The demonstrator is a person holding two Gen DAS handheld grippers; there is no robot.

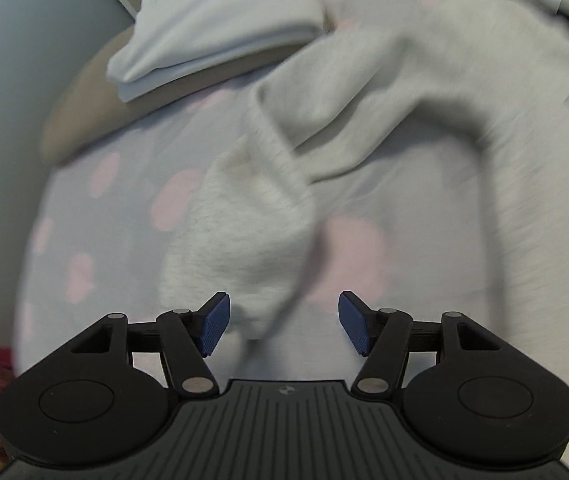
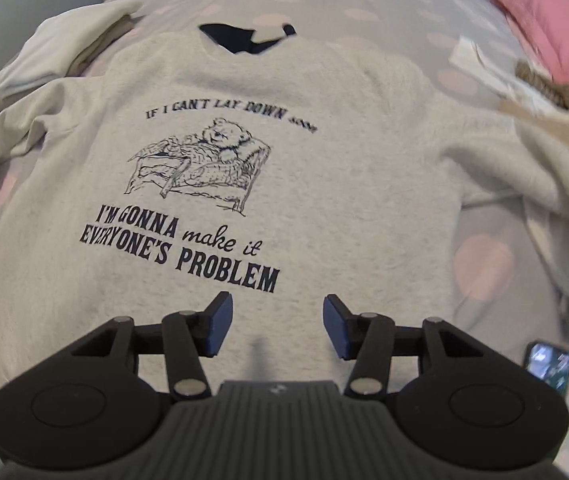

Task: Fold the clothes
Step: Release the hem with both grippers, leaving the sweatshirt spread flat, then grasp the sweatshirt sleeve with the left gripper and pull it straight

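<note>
A light grey sweatshirt (image 2: 324,168) lies front up on the bed, printed with a bear drawing and dark lettering. Its body fills the right wrist view, collar at the far end. My right gripper (image 2: 277,328) hovers open above the lower hem area, nothing between its blue pads. In the left wrist view one sleeve (image 1: 252,216) of the sweatshirt lies bent across the sheet, its cuff end just ahead of my left gripper (image 1: 283,322). That gripper is open and the cuff sits in front of the left pad (image 1: 214,324), untouched. The left view is motion-blurred.
The bed sheet (image 1: 116,216) is pale grey with pink spots. A folded white stack (image 1: 212,28) rests on a tan cushion at the far left. A pink pillow (image 2: 544,20) lies far right, a phone (image 2: 550,364) near right, loose cloth (image 2: 556,168) at the right edge.
</note>
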